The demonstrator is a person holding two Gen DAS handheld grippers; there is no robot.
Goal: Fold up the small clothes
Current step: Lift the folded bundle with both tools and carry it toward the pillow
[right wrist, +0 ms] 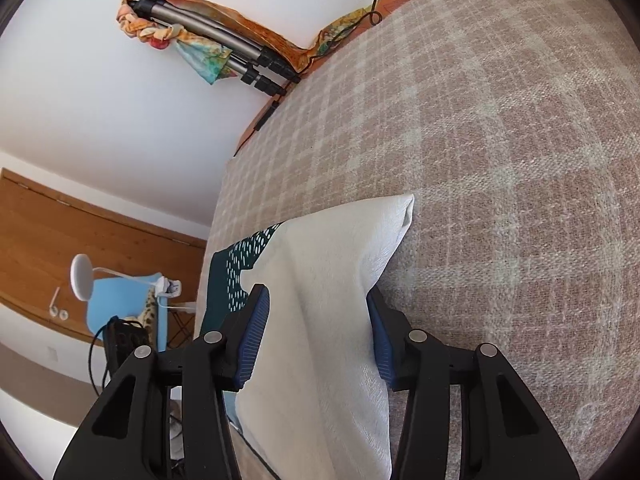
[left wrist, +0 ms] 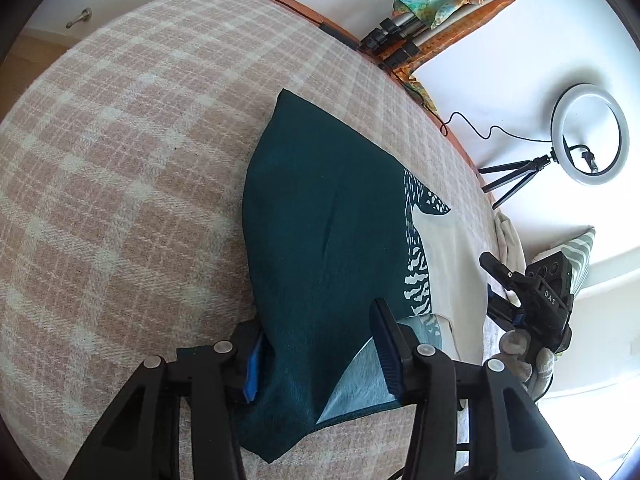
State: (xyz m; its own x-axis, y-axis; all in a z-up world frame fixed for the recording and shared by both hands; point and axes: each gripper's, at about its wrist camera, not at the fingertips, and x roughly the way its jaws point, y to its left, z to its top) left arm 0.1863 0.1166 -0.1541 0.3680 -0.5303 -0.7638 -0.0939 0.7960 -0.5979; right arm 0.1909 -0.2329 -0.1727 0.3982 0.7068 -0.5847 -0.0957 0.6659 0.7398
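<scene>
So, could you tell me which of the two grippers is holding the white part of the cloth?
The right gripper: its blue pads straddle the cloth's white end. The left gripper holds the dark teal end instead.

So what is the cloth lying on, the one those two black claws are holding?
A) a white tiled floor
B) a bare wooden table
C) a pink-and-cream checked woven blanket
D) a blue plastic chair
C: the dark teal and white printed cloth lies spread on the pink-and-cream checked woven blanket, with the left gripper and the right gripper each straddling a part of it.
</scene>
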